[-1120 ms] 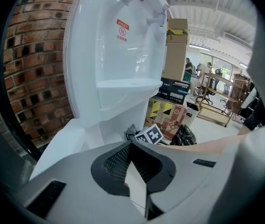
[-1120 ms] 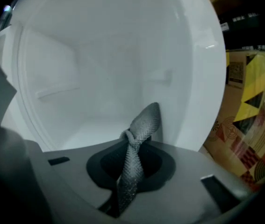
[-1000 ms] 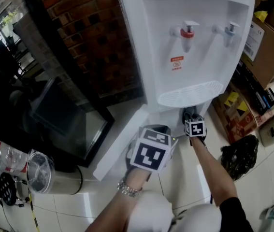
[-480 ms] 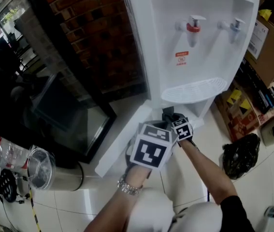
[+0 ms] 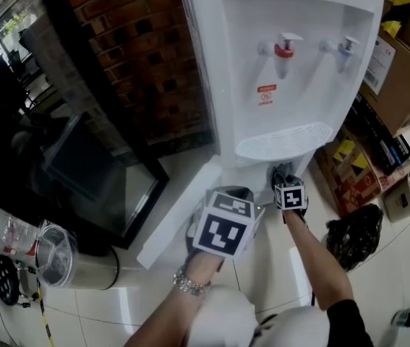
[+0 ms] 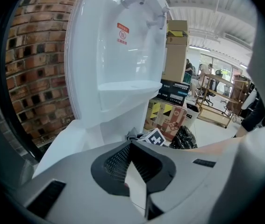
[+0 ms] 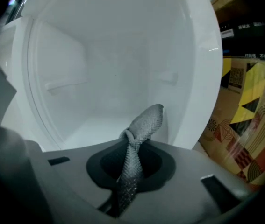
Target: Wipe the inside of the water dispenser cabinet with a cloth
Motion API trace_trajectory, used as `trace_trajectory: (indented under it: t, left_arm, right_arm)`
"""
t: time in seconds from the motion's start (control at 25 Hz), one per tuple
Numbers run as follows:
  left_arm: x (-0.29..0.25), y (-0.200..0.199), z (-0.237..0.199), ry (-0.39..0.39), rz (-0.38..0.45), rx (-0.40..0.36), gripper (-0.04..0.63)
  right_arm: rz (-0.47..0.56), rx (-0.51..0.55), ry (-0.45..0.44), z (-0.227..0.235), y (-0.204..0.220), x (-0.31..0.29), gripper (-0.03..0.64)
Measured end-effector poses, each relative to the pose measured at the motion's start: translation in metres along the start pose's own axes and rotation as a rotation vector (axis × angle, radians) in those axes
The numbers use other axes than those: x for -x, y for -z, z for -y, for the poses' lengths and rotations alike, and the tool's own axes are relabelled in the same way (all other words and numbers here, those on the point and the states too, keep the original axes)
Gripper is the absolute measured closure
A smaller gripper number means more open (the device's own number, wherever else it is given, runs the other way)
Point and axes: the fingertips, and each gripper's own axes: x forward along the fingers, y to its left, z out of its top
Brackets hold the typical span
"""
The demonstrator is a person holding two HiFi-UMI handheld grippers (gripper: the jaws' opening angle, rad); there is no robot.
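Right hand-held gripper (image 7: 131, 171) has swung back to the right, clear of the left one's marker cube, since half a second ago.

Closest in, the left hand-held gripper (image 6: 134, 174) sits low by the open cabinet door (image 5: 179, 219), jaws drawn narrow, only a white sliver between them, and I can't tell what that sliver is. Just past it, the right one is clamped tight on the grey cloth (image 7: 144, 122), whose twisted end sticks up past the jaws, right at the mouth of the white cabinet (image 7: 113, 69). In the head view, that gripper is tucked under the drip tray (image 5: 284, 139) of the water dispenser (image 5: 219, 63). Off to the right, a black bag (image 5: 353, 237) lies on the floor, with cardboard boxes (image 7: 244, 125) near it. Behind the dispenser on the left, a brick wall (image 5: 139, 56).
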Motion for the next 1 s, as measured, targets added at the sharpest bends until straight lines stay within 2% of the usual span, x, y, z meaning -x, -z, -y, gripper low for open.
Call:
trace_trajectory:
  t: [0.12, 0.2, 0.28, 0.4, 0.56, 0.76, 1.0]
  left_arm:
    - [0.005, -0.005, 0.004, 0.014, 0.005, 0.032, 0.594]
    - [0.008, -0.011, 0.005, -0.004, 0.022, 0.069, 0.594]
    - [0.013, -0.009, 0.004, -0.046, 0.023, 0.104, 0.594]
    - [0.032, -0.013, 0.01, -0.094, -0.007, 0.167, 0.594]
    - [0.066, -0.058, 0.037, -0.078, -0.059, 0.134, 0.594]
    - [0.138, -0.153, 0.058, -0.039, -0.088, 0.111, 0.594]
    - [0.235, -0.275, 0.092, -0.011, -0.121, 0.104, 0.594]
  right_arm:
    - [0.049, 0.039, -0.045, -0.009, -0.01, 0.012, 0.588]
    - [0.083, 0.047, -0.027, -0.003, -0.018, 0.028, 0.588]
    - [0.073, -0.029, -0.011, -0.009, -0.014, 0.055, 0.588]
    - [0.002, -0.17, -0.031, -0.032, -0.01, 0.117, 0.588]
    - [-0.065, -0.214, -0.021, -0.038, -0.043, 0.212, 0.586]
    - [-0.066, -0.301, 0.005, -0.048, -0.127, 0.336, 0.588]
    - [-0.018, -0.27, 0.054, -0.045, -0.285, 0.514, 0.588]
